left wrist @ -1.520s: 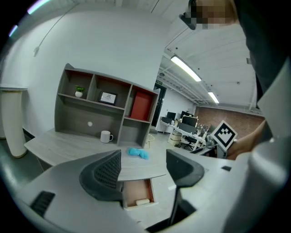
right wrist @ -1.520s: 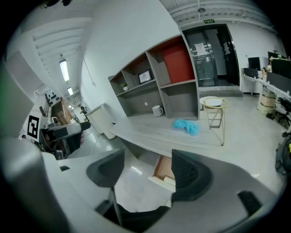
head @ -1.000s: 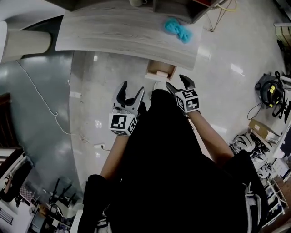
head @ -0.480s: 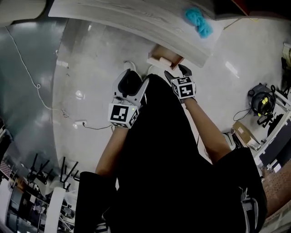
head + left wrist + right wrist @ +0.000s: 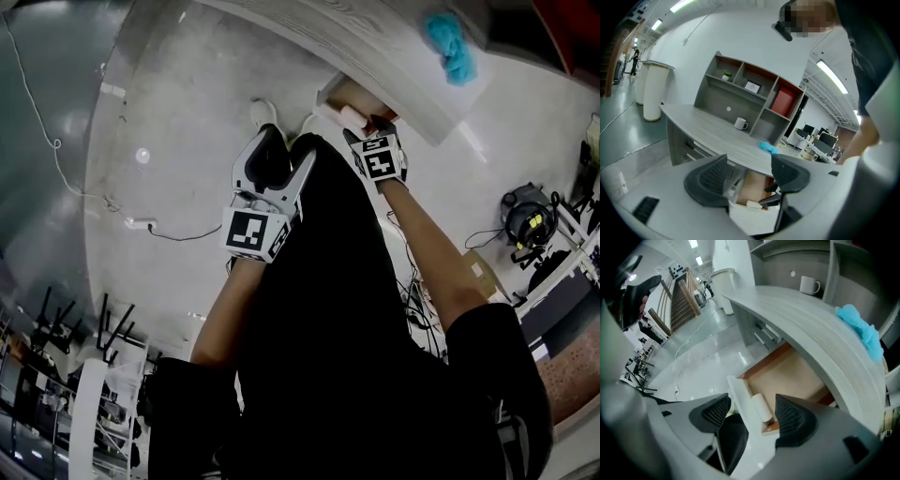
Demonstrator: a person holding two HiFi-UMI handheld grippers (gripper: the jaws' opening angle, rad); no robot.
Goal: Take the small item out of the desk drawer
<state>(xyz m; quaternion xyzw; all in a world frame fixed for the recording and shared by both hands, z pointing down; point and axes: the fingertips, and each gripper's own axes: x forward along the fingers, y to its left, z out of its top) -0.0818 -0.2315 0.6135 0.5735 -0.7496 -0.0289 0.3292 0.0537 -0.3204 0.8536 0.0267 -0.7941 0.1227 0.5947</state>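
the grey tabletop overhangs an open drawer with a tan floor. the right gripper hangs over the drawer's front edge, its fingers spread wide and holding nothing. the left gripper sits further back, its fingers also wide and empty. the small white roll lies inside against the drawer's front wall, seen between the right fingers and touching neither.

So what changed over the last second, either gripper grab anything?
The right gripper moved forward from in front of the body to the open drawer. Its jaws are apart, with the small white item showing between them, not gripped. The left gripper stayed by the body, jaws apart and empty. The drawer was already open, and the blue cloth is unmoved on the desk.
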